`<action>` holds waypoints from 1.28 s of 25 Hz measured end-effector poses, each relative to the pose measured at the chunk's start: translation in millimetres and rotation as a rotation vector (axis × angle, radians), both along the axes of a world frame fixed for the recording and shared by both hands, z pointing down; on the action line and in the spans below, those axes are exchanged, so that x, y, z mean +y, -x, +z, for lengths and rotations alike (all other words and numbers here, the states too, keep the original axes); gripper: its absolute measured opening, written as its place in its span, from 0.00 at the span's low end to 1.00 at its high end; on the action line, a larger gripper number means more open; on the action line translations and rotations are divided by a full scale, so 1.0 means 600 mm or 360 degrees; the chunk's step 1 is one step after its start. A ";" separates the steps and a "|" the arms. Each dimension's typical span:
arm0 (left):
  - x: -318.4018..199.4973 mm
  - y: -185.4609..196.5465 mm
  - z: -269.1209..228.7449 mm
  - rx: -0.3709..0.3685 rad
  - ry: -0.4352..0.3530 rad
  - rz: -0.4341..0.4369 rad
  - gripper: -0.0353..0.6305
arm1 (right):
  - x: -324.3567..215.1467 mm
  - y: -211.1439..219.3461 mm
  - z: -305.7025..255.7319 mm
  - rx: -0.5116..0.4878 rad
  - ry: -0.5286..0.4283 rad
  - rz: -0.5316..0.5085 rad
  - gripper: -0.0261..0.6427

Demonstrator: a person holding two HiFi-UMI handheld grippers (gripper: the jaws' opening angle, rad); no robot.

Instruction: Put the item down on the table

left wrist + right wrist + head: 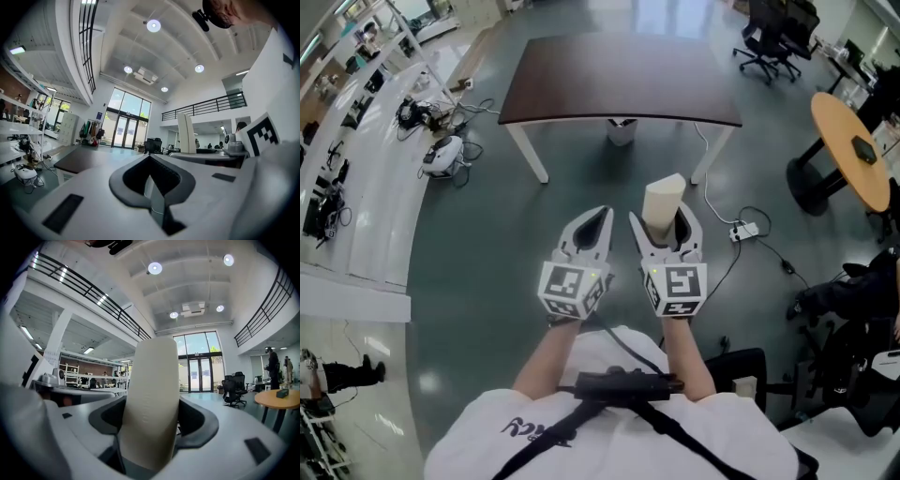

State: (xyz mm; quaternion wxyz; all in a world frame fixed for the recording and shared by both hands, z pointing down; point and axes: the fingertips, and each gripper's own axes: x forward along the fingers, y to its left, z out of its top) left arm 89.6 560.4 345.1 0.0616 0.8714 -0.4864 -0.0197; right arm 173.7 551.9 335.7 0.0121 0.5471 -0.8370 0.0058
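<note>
A tall cream, block-like item (664,200) stands upright between the jaws of my right gripper (661,221), which is shut on it. In the right gripper view the item (152,390) fills the middle, with the right gripper (152,416) pressed against both its sides. My left gripper (601,218) hangs just to the left, shut and empty; its jaws meet in the left gripper view (151,164), where the item (186,133) shows off to the right. Both grippers are held over the floor, well short of the dark brown table (619,80), whose top is bare.
A small bin (621,131) stands under the table. A power strip with cables (743,230) lies on the floor to the right. A round wooden table (853,150) and office chairs (773,37) are at the right, and white shelving (356,141) is at the left.
</note>
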 end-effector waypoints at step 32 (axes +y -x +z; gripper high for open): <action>-0.471 0.197 0.026 0.0157 0.0036 0.0111 0.07 | -0.449 0.193 0.015 0.0074 0.0067 0.0049 0.54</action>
